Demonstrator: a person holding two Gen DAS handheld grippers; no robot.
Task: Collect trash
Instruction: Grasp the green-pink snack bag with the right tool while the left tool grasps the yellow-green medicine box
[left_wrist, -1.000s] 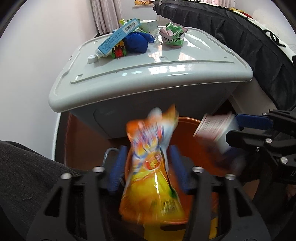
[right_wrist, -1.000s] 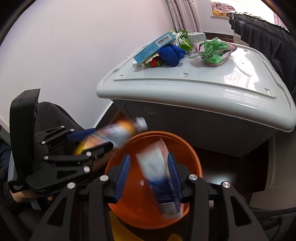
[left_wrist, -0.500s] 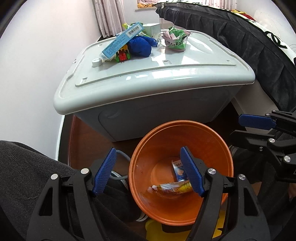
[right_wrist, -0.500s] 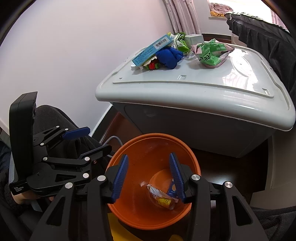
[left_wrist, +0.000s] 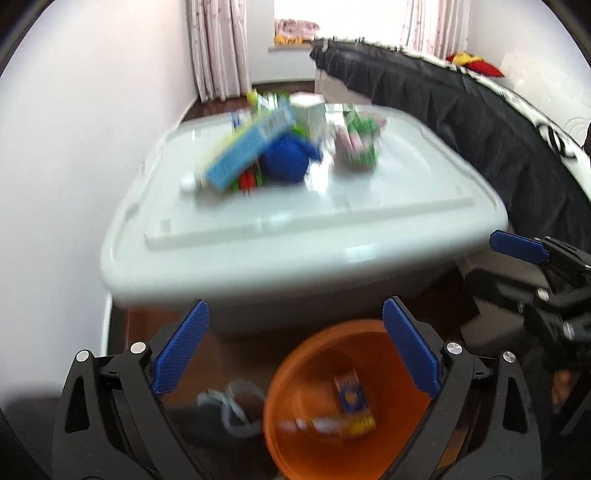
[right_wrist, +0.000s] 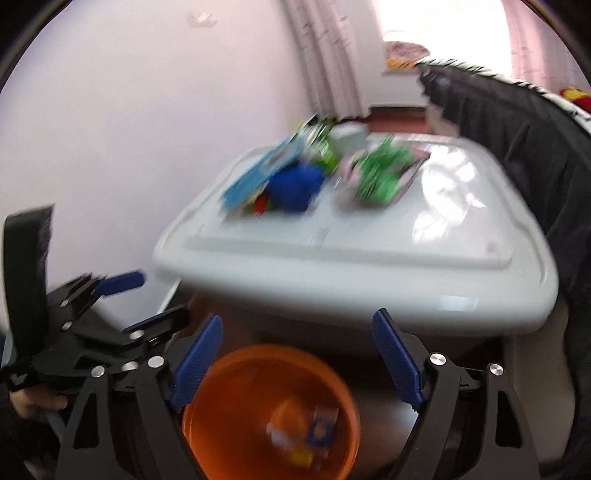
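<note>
An orange bin (left_wrist: 295, 373) stands on the floor below both grippers and also shows in the right wrist view (right_wrist: 207, 402). Inside lie a blue carton (left_wrist: 351, 395) and a snack wrapper (left_wrist: 332, 424). My left gripper (left_wrist: 295, 350) is open and empty above the bin. My right gripper (right_wrist: 297, 354) is open and empty too. On the white box lid (left_wrist: 369, 221) lie a green wrapper (left_wrist: 358, 144), a blue box (left_wrist: 251, 151), a blue cloth ball (left_wrist: 288, 160) and a white carton (left_wrist: 310, 114). Both views are blurred.
A white wall (left_wrist: 74, 147) runs along the left. A dark draped bed or sofa (left_wrist: 498, 140) stands to the right. A grey cable (left_wrist: 232, 406) lies on the wooden floor beside the bin.
Both grippers opened and dropped the snack bag and the carton into the orange bin. Both have since tilted up toward the box lid.
</note>
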